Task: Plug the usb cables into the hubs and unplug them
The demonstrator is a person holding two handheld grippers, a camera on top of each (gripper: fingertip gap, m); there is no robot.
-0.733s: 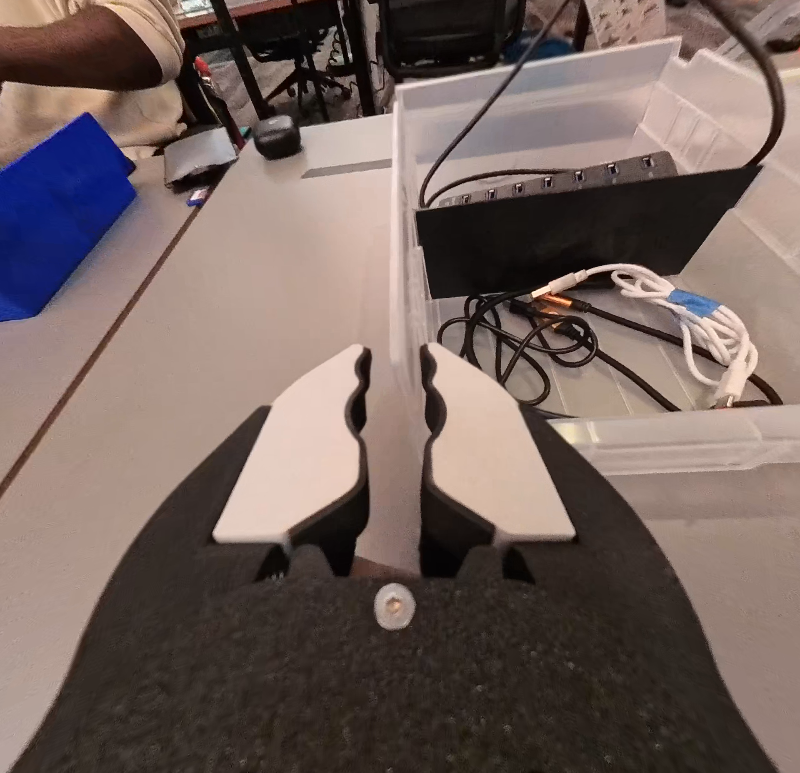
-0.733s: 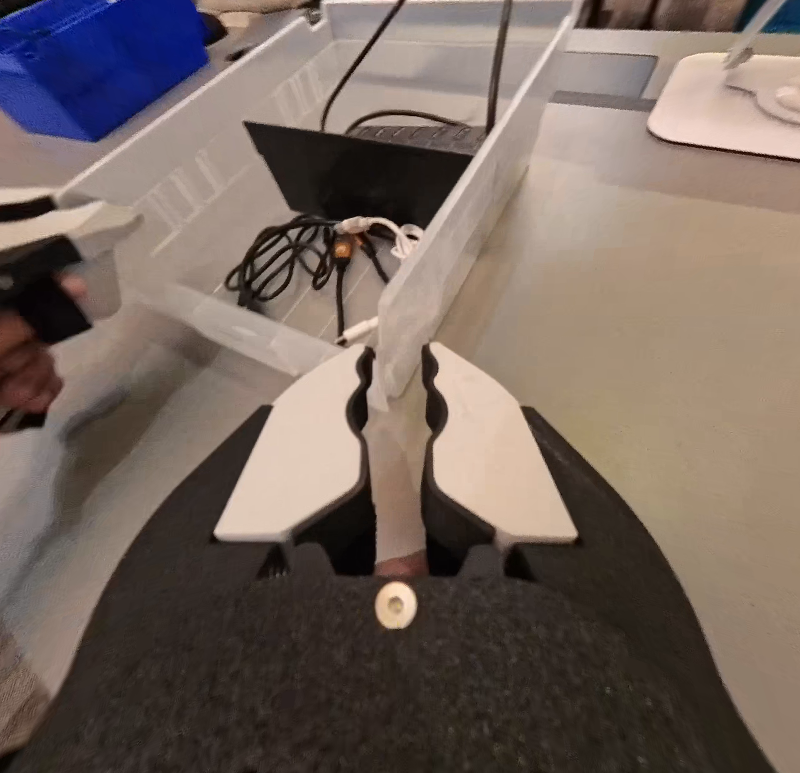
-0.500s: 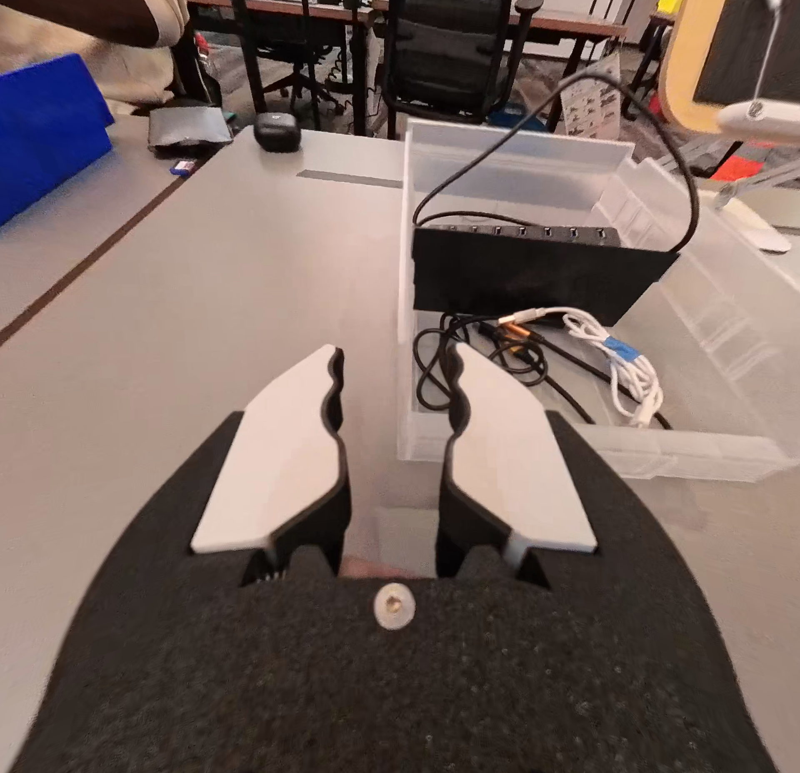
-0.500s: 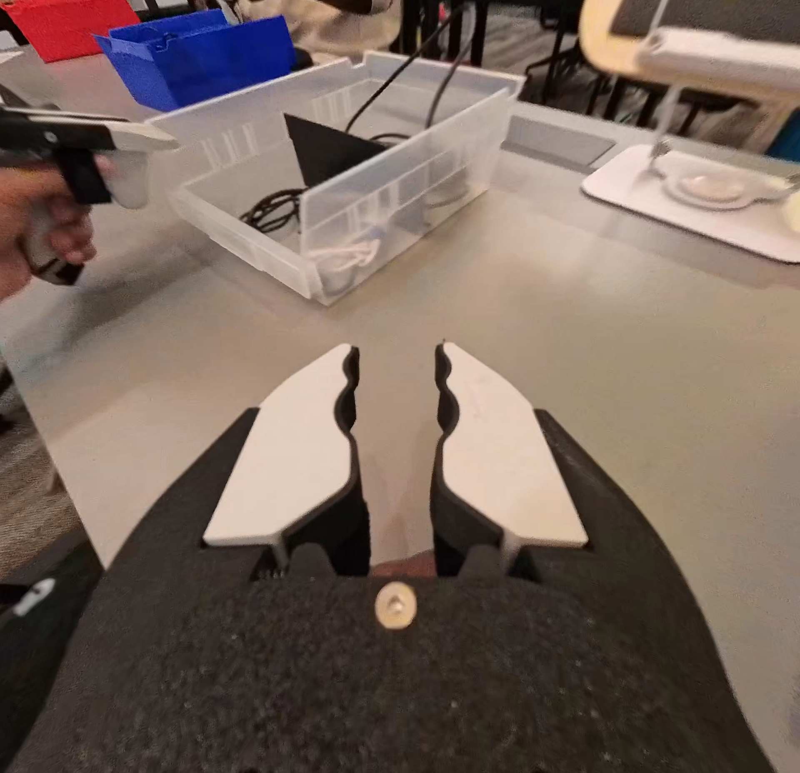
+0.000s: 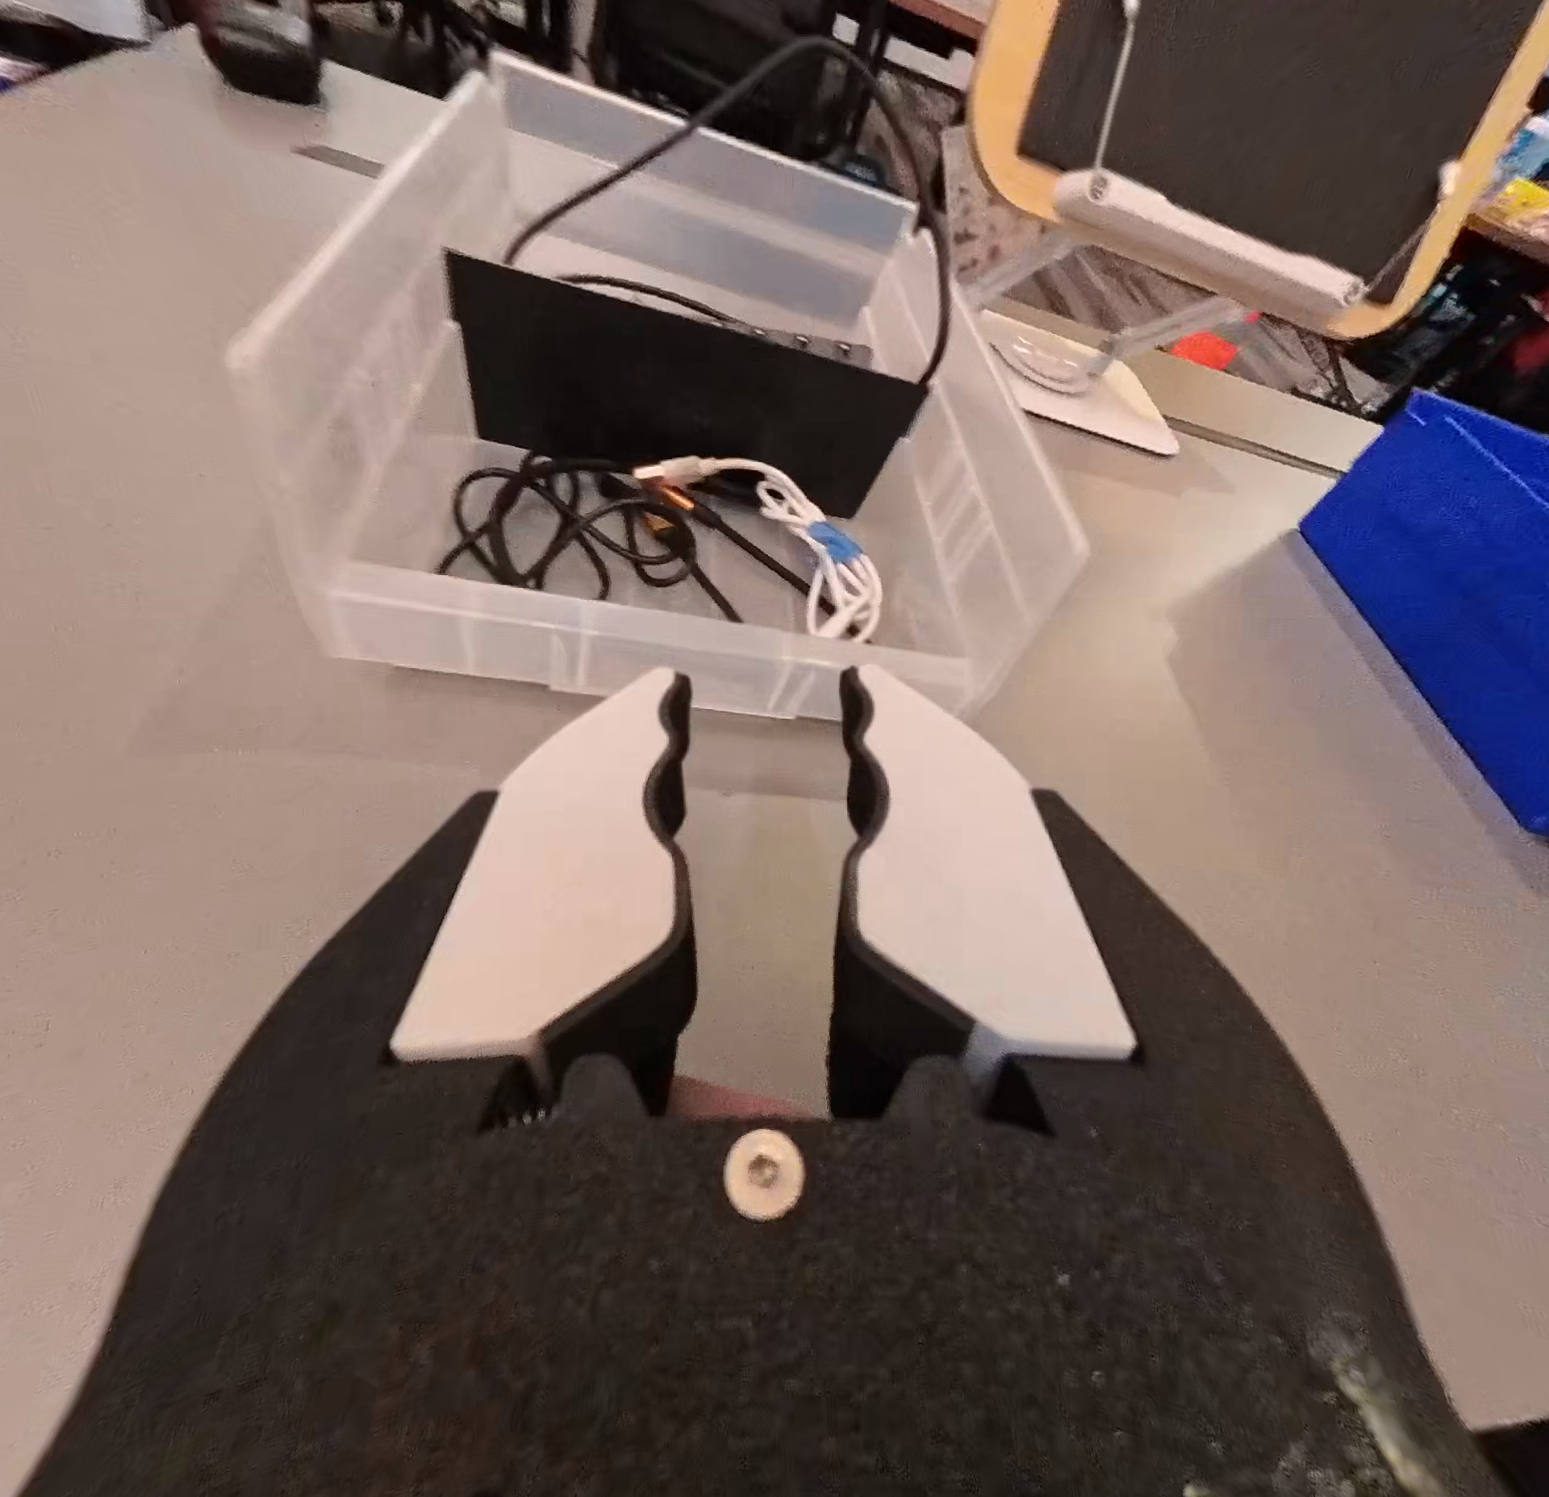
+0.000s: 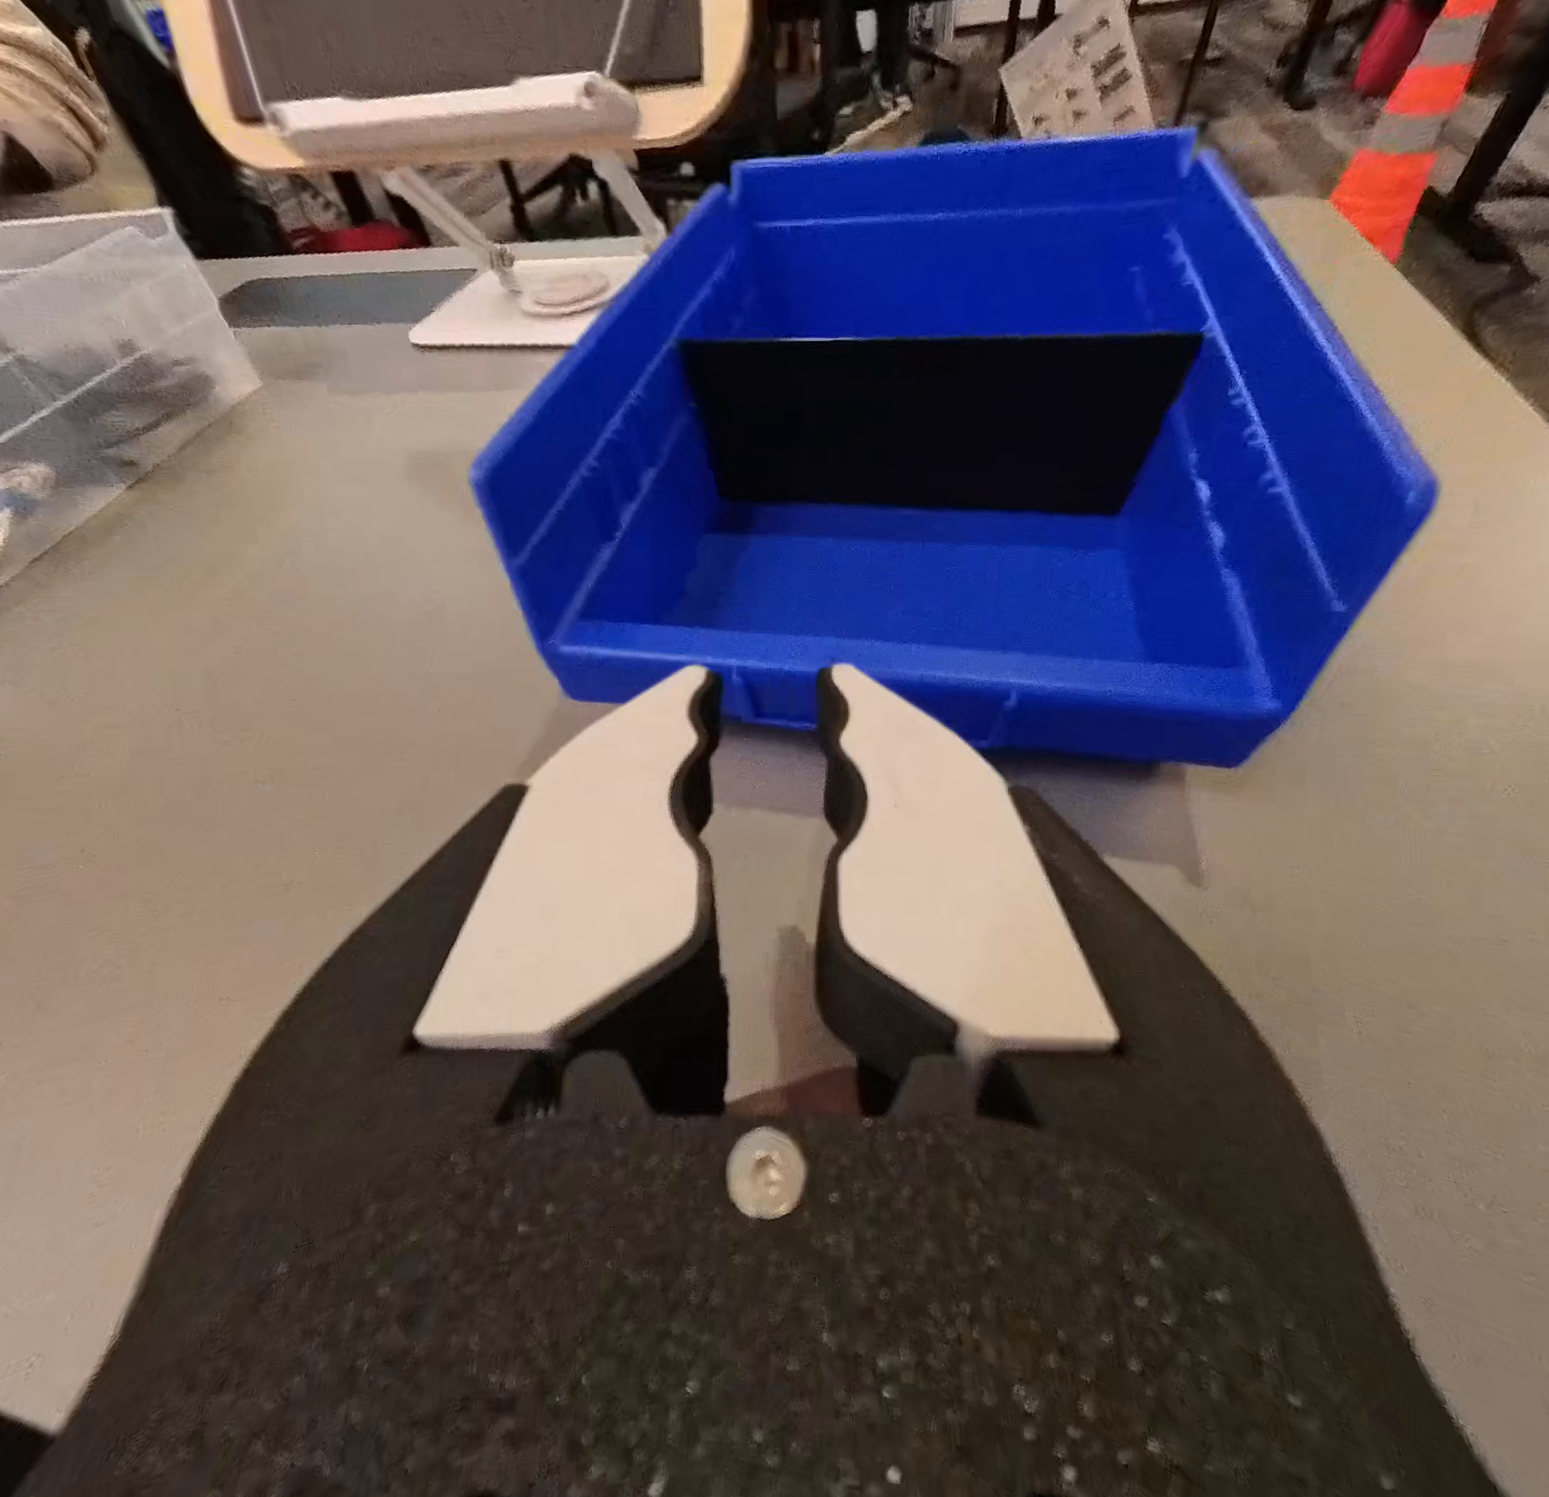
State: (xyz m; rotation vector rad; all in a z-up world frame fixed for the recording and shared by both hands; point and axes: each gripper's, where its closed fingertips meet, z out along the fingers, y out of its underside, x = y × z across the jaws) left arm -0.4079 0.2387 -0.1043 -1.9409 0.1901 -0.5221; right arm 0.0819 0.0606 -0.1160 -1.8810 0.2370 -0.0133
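A clear plastic bin (image 5: pixel 587 631) stands on the grey table. Inside it a black divider (image 5: pixel 670 384) stands across the middle, with a black USB hub (image 5: pixel 805 340) behind it. Tangled black cables (image 5: pixel 553 535) and a bundled white cable (image 5: pixel 838 560) lie in the front part. My left gripper (image 5: pixel 763 690) is open and empty, just in front of the bin's front wall. My right gripper (image 6: pixel 767 686) is open and empty, at the front wall of an empty blue bin (image 6: pixel 922 686) with a black divider (image 6: pixel 922 426). The clear bin shows at the left edge of the right wrist view (image 6: pixel 101 367).
The blue bin also shows at the right of the left wrist view (image 5: pixel 1442 585). A white stand with a flat base (image 5: pixel 1098 384) holds a wood-framed dark panel (image 5: pixel 1240 99) behind the bins. A small black case (image 5: pixel 268 57) sits far left. Chairs and an orange cone (image 6: pixel 1416 116) stand beyond the table.
Both grippers let go of the clear bin's side walls, opened and drew back. The left now faces the bin's front; the right swung right to face the blue bin.
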